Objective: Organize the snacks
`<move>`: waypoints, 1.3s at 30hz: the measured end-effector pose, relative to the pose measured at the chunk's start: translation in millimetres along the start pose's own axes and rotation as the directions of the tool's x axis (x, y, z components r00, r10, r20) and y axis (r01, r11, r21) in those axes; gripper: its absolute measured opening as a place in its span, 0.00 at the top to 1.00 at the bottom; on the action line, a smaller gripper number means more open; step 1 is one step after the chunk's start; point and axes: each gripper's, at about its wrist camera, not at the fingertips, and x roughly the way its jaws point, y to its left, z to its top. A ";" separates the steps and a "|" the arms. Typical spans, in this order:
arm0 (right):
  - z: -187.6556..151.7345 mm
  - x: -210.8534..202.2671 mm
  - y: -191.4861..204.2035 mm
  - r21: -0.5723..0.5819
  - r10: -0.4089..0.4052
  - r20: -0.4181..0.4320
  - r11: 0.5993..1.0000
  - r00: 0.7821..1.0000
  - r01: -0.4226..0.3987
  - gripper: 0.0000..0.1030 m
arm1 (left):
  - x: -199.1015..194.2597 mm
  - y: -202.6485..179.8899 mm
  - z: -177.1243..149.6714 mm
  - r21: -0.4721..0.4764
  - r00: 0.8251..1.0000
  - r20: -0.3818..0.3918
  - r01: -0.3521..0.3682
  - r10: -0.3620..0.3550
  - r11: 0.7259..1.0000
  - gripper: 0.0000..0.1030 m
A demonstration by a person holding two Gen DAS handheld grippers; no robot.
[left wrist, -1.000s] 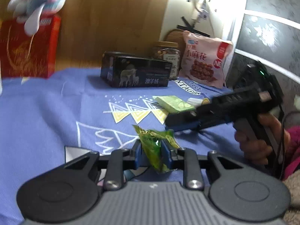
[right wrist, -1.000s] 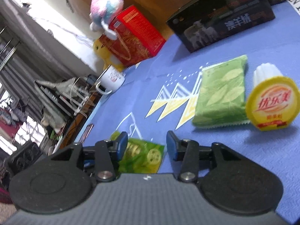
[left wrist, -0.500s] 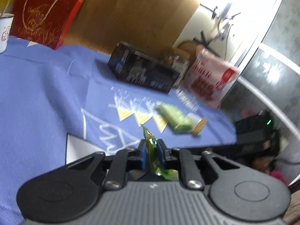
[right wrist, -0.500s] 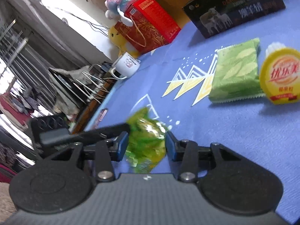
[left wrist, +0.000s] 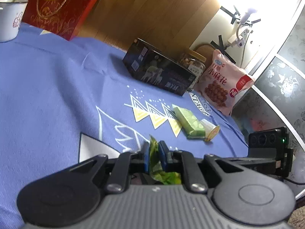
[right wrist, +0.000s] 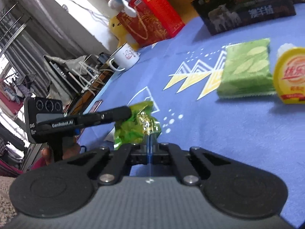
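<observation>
A crinkled green snack packet hangs just above the blue tablecloth, held from both sides. My left gripper is shut on it, its blue pads pressing the foil. In the right wrist view that left gripper reaches in from the left onto the packet's top. My right gripper is shut on the packet's near corner, its jaws pressed flat together. Its black housing shows at the right edge of the left wrist view.
A green wafer pack and a yellow-lidded cup lie side by side on the cloth. Behind them are a dark box, a jar and a pink bag. A red box and a white mug stand far left.
The right jaws, open around the green packet before, have closed on its corner. The left gripper rolled, tightened on the packet and carried it into the right jaws.
</observation>
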 end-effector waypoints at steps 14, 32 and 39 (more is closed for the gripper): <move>47.5 -28.2 -3.1 -0.051 -0.113 0.145 0.991 0.983 0.122 0.97 | 35.2 -30.2 62.3 0.064 0.999 -0.006 0.041 -0.040 0.997 0.88; 222.2 -24.7 -58.4 -0.031 -0.343 0.347 0.926 0.873 0.376 0.97 | 190.7 -68.5 217.5 0.199 0.982 0.135 -0.156 0.131 0.968 0.83; 225.5 12.9 -80.4 -0.047 -0.406 0.314 0.896 0.858 0.441 0.88 | 220.7 -45.9 211.5 0.151 0.968 0.083 -0.247 0.236 0.957 0.73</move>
